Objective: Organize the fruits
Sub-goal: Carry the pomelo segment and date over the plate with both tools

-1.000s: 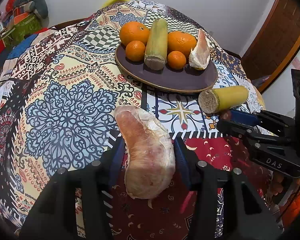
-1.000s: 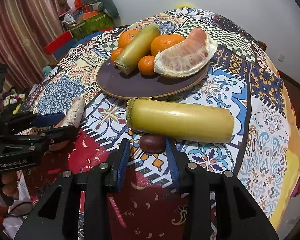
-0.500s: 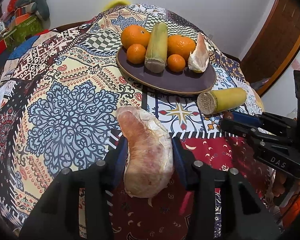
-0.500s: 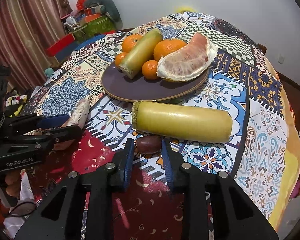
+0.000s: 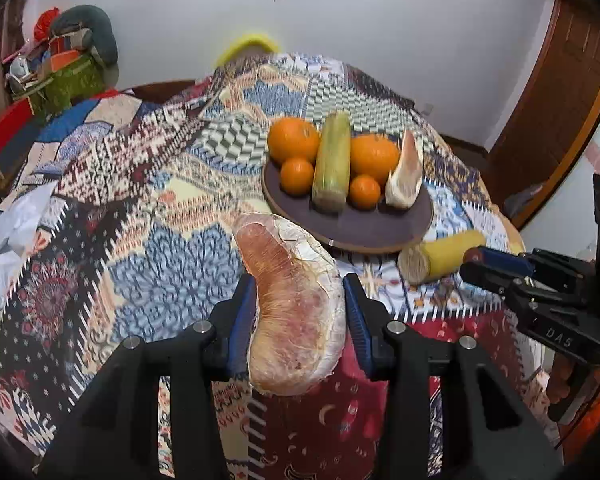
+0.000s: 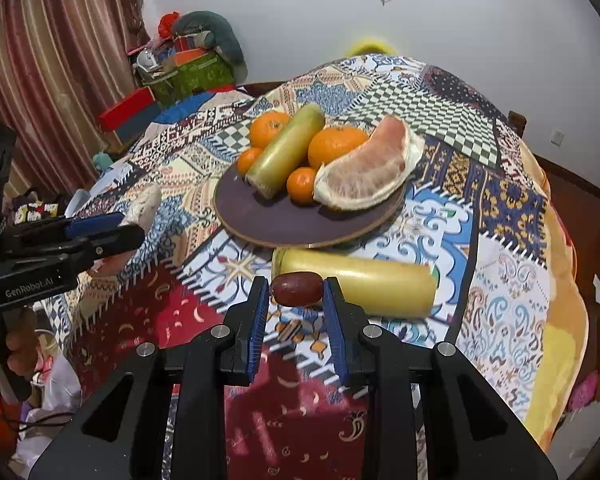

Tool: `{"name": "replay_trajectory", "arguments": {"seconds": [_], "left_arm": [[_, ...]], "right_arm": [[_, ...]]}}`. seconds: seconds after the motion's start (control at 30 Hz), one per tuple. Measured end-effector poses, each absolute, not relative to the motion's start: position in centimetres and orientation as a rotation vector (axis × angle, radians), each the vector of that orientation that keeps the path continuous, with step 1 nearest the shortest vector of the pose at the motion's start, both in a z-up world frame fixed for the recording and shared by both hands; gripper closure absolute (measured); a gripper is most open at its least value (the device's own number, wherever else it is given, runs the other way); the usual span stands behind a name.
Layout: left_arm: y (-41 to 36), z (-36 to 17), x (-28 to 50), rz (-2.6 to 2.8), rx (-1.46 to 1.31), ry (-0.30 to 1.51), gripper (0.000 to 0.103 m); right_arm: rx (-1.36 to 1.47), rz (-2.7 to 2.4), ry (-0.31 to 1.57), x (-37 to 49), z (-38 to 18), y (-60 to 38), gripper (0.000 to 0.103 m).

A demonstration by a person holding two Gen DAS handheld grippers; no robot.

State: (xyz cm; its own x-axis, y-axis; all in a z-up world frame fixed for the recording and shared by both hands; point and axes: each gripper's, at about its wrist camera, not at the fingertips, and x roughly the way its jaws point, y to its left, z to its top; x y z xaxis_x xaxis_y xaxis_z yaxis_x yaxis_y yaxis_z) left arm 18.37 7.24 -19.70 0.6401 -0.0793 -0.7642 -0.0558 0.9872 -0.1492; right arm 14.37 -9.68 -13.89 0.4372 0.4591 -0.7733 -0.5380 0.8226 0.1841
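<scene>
My left gripper [image 5: 300, 292] is shut on a big peeled pomelo wedge [image 5: 296, 308] and holds it above the patterned tablecloth. My right gripper [image 6: 296, 292] is shut on a small dark red date [image 6: 297, 289], lifted just in front of a yellow sugarcane piece [image 6: 360, 286] that lies on the cloth. The dark round plate [image 6: 284, 224] beyond holds several oranges [image 6: 334, 144], a green sugarcane piece [image 6: 286, 148] and another pomelo wedge [image 6: 364, 170]. The plate also shows in the left wrist view [image 5: 368, 228].
The round table [image 5: 140, 208] is covered by a patchwork cloth. White paper [image 5: 8, 236] lies at its left edge. Boxes and cushions [image 6: 188, 60] stand by the curtain at the back left. A wooden door [image 5: 548, 120] is at the right.
Both grippers have risen and pulled back from the table. The pomelo wedge came up with the left gripper. The right gripper shut on the date and lifted it off the cloth.
</scene>
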Motion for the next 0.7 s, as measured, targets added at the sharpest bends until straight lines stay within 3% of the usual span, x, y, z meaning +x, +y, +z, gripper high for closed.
{"name": "replay_trajectory", "arguments": {"seconds": [0.7], "left_arm": [[6.2, -17.9, 25.0, -0.057, -0.138, 0.797, 0.059]], "right_arm": [[-0.097, 0.639, 0.886, 18.7, -13.5, -8.2, 0.078]]}}
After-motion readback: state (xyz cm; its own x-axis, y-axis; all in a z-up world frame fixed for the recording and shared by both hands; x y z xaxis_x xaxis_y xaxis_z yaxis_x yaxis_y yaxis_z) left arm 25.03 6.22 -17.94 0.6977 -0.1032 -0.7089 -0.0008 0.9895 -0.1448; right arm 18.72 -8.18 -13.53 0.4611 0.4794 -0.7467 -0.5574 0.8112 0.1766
